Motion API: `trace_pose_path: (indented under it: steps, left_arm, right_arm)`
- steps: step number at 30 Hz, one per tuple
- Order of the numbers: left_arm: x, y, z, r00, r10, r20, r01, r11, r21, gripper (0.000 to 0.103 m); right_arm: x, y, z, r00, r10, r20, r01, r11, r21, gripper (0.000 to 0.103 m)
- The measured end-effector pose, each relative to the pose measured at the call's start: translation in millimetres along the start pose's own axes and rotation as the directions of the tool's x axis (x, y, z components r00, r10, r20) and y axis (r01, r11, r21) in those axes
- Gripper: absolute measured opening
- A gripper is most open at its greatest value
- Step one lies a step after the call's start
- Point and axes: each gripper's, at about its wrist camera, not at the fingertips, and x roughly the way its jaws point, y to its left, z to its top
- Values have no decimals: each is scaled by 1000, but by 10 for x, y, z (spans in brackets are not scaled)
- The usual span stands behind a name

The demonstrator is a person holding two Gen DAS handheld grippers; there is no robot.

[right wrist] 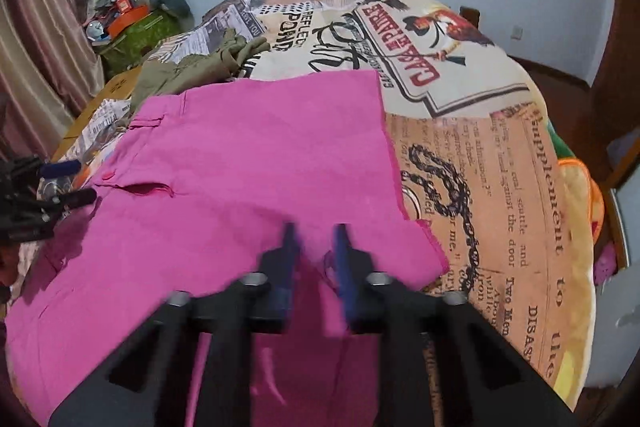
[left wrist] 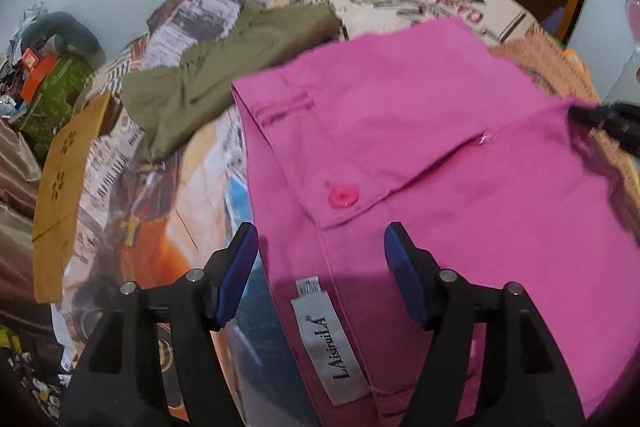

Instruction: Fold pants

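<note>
Bright pink cotton pants [left wrist: 432,131] lie spread flat across a bed covered by a newspaper-print blanket [right wrist: 480,155], the waistband turned toward the left tool [left wrist: 320,247] and showing a round pink button [left wrist: 343,197] and a white woven brand label [left wrist: 328,343]. The left tool hovers over the waistband, its blue-padded fingers [left wrist: 240,267] parted wide with nothing gripped between them. The right tool [right wrist: 314,239] sits low over the fabric near the pants' far edge, its blue pads drawn close together with a ridge of pink cloth between them; whether they press on it cannot be told through the blur. A crumpled olive-green garment [left wrist: 208,83] lies beyond the pants on the blanket, beside a tan cardboard box [left wrist: 64,187] at the bed's edge
</note>
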Motion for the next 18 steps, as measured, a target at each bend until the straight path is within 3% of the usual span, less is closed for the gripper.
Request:
trace_pose_path:
  steps: [6,8,12,15,18]
  left_arm:
    - [41,28,-59,1000,-18,18,18,1000,-24,69]
    - [50,40,-80,1000,-16,19,16,1000,-24,73]
    - [69,79,-97,1000,-25,17,25,999,-39,75]
    - [71,84,-94,1000,-21,16,22,999,-45,77]
    - [42,74,-82,1000,-5,19,5,999,-41,77]
  right_arm:
    - [22,-43,20,997,-69,16,70,997,-46,13]
    - [93,-120,30,993,-118,3,118,993,-26,19]
    - [254,-387,-48,980,-190,-63,191,981,15,19]
    - [231,-547,-108,980,-185,-68,189,981,50,30]
    - [107,-613,-94,977,-196,-86,201,978,61,31]
